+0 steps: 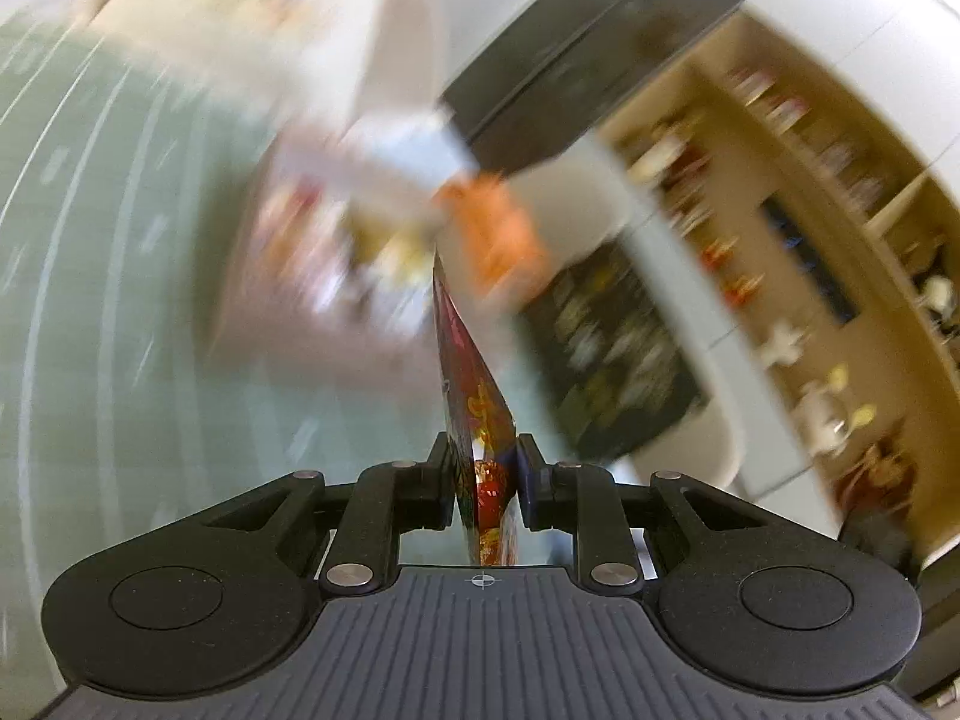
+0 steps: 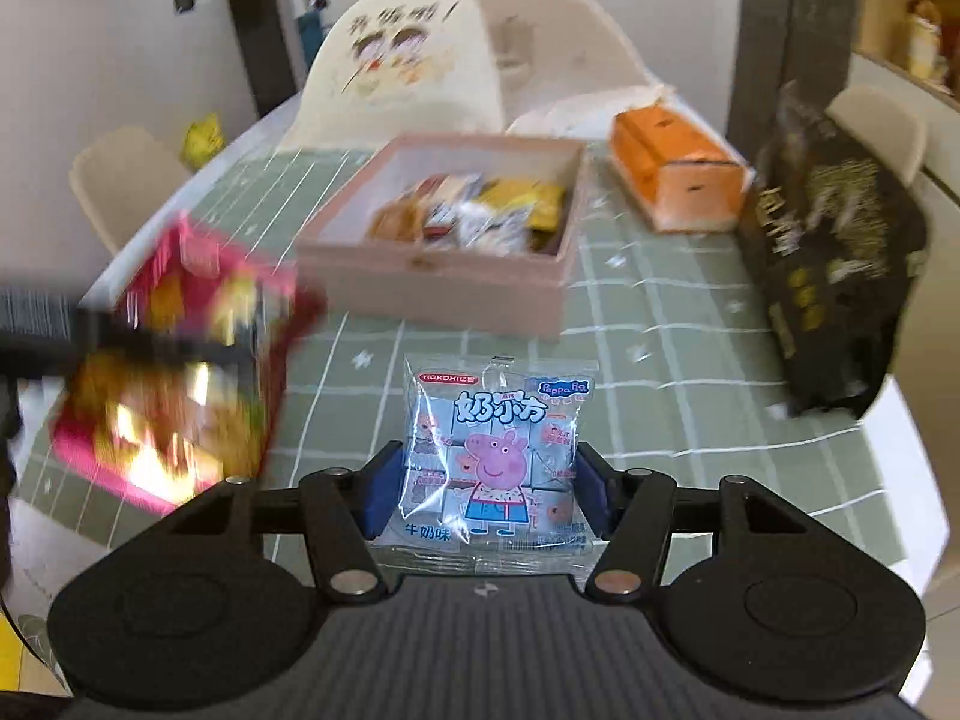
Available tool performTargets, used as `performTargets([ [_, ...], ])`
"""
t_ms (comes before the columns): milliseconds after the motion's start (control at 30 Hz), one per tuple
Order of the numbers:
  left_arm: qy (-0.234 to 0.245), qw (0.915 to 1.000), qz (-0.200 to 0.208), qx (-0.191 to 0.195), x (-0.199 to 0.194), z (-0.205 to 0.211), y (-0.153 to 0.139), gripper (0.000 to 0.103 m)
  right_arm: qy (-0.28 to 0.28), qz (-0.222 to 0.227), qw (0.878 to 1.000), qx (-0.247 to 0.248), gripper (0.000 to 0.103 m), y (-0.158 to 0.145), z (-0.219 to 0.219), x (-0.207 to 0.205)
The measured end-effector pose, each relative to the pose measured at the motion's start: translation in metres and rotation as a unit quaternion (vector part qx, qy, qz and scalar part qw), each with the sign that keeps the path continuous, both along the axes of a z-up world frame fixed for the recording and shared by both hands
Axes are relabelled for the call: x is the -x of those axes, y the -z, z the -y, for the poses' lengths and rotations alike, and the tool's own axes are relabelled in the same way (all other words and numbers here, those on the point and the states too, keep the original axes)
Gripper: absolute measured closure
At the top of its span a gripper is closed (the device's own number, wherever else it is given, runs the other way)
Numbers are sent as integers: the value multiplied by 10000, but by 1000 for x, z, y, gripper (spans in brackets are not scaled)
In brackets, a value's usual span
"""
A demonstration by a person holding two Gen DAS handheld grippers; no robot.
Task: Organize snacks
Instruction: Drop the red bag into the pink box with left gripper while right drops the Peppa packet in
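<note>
At the left, the left hand-held gripper [image 1: 485, 483] is clamped edge-on on a flat, glossy red-and-gold foil snack packet [image 1: 474, 372], held up off the green grid-patterned bench [image 2: 660, 324]; the right wrist view shows the same packet as a blurred pink-red shape at the left edge. In the middle, the right hand-held gripper [image 2: 486, 489] has its blue pads pressed against both sides of a clear plastic pack of milk cubes printed with a pink cartoon pig [image 2: 495, 450], also held above the bench. Beyond it sits the open pale pink box [image 2: 432, 267], already partly filled with small wrapped snacks. Further right lie an orange tissue pack [image 2: 675, 177] and a black bag with gold lettering [image 2: 834, 276]. Both packs appear to be in transit; the next move likely calls for carrying each over the box rim and releasing it inside.
</note>
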State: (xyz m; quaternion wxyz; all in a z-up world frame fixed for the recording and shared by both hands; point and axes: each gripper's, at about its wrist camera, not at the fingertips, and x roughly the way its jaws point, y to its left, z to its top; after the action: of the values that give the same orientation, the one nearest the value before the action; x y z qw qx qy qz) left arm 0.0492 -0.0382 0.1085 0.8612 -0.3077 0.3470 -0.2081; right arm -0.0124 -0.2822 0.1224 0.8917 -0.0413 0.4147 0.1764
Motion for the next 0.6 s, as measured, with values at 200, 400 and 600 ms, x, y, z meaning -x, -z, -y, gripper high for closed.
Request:
performTargets([
  [200,-458,9982,366,107,-92,-10,-42,72,278,115,9995,-68,44,-13,5,-6],
  [400,-592,9979,235,-133,-65,-33,-21,71,394,-148,9991,-11,44,-2,12,-3],
  [600,-523,9973,-216,-458,-5,-50,8,71,496,-75,9987,67,44,-8,10,-14],
])
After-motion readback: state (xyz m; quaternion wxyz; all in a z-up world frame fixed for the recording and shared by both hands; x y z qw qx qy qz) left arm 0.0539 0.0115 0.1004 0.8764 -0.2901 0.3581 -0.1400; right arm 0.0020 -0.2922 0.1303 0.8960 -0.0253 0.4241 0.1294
